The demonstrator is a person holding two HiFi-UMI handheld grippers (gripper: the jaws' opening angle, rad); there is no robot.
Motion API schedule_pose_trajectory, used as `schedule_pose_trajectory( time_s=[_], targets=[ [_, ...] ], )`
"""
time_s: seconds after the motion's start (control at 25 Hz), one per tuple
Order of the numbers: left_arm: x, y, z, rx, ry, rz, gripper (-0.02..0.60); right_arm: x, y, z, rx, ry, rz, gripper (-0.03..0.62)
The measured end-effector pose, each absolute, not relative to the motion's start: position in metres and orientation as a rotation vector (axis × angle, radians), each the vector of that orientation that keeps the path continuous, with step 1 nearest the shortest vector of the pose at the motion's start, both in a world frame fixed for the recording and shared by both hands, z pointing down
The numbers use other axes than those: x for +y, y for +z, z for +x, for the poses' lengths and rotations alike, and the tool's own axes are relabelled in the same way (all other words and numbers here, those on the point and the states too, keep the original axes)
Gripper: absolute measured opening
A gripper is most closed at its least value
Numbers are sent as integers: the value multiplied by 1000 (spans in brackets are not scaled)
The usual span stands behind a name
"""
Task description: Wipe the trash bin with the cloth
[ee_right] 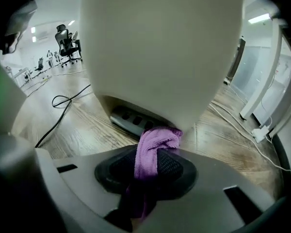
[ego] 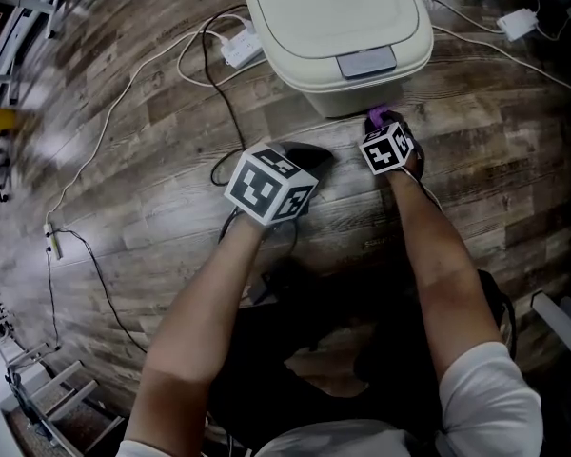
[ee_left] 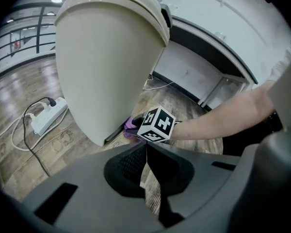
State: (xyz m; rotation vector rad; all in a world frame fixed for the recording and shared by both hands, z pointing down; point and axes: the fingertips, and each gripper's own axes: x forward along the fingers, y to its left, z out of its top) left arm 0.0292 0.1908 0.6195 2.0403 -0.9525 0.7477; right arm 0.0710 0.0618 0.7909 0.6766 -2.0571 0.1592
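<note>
A cream trash bin [ego: 335, 27] with a grey pedal latch stands on the wooden floor; it fills the right gripper view [ee_right: 160, 47] and the left gripper view [ee_left: 106, 57]. My right gripper [ego: 381, 122] is shut on a purple cloth [ee_right: 153, 147], whose bunched end presses against the bin's lower front by the grey foot pedal [ee_right: 131, 120]. The cloth [ego: 379, 116] peeks out at the bin's base. My left gripper [ego: 309, 155] hangs shut and empty to the left of the bin's front, apart from it. From that gripper's view, the cloth [ee_left: 131, 125] shows beside the right gripper's marker cube.
A white power strip [ego: 240, 48] with cables lies left of the bin, also in the left gripper view [ee_left: 46, 115]. Another white plug [ego: 517, 22] and cord lie at the back right. A black cable [ego: 224, 103] loops near the left gripper. Metal racks stand at the left edge.
</note>
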Motion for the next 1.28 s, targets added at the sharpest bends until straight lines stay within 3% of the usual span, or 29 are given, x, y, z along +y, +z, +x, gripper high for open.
schedule_pose_trajectory(
  time_s=[0.72, 1.0, 1.28],
  targets=[
    [197, 626, -4, -1009, 702, 1957, 5, 138, 789, -31, -2194, 81, 386, 100],
    [192, 620, -28, -1080, 559, 1884, 5, 224, 755, -87, -2346, 47, -86, 100],
    [196, 593, -64, -1242, 337, 1803, 5, 238, 714, -85, -2325, 49, -111, 100]
  ],
)
